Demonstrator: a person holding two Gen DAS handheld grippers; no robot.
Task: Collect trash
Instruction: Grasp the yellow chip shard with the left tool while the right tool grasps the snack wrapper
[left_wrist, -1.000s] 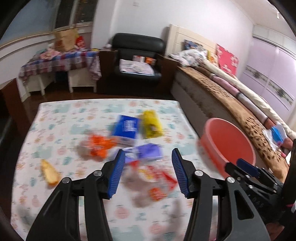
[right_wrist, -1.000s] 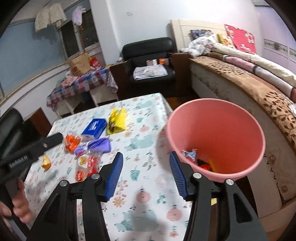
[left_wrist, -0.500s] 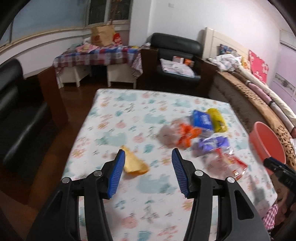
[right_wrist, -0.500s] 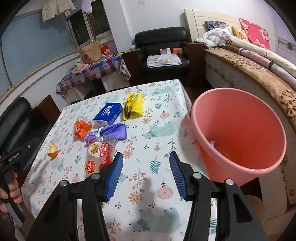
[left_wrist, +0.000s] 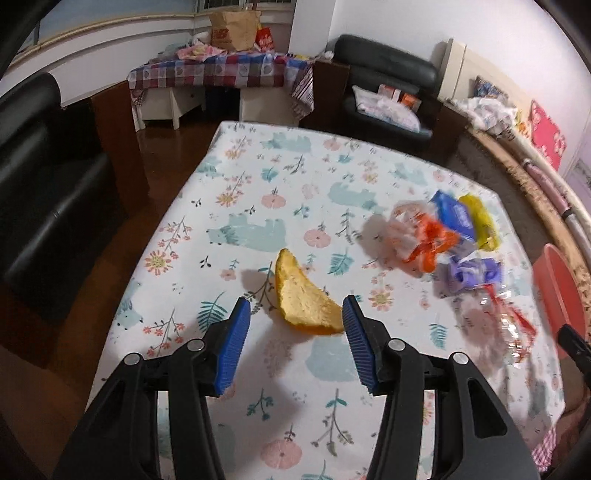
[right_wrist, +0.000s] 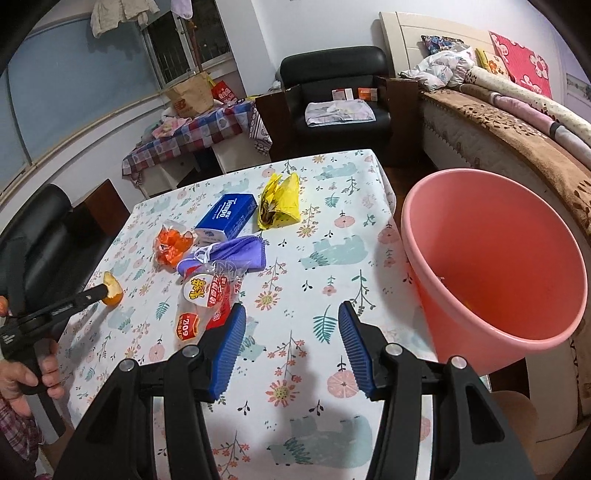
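An orange peel (left_wrist: 304, 302) lies on the floral tablecloth (left_wrist: 258, 206); it also shows in the right wrist view (right_wrist: 112, 290). My left gripper (left_wrist: 293, 332) is open, its blue pads on either side of the peel's near end, just short of it. My right gripper (right_wrist: 290, 334) is open and empty above the cloth, left of the pink bucket (right_wrist: 495, 266). More trash lies in a cluster: an orange wrapper (right_wrist: 171, 247), a purple mask (right_wrist: 229, 254), a clear red-printed wrapper (right_wrist: 207, 299), a yellow bag (right_wrist: 282, 201) and a blue tissue pack (right_wrist: 227, 214).
The bucket stands off the table's right edge, beside a brown-covered bed (right_wrist: 517, 129). A black armchair (right_wrist: 332, 88) and a checked side table (right_wrist: 199, 129) stand beyond the far edge. A dark sofa (left_wrist: 40, 177) is to the left.
My left gripper swung left from the wrapper cluster to the orange peel and closed in until the peel sits between its pads. The right gripper drew back a little from the bucket.
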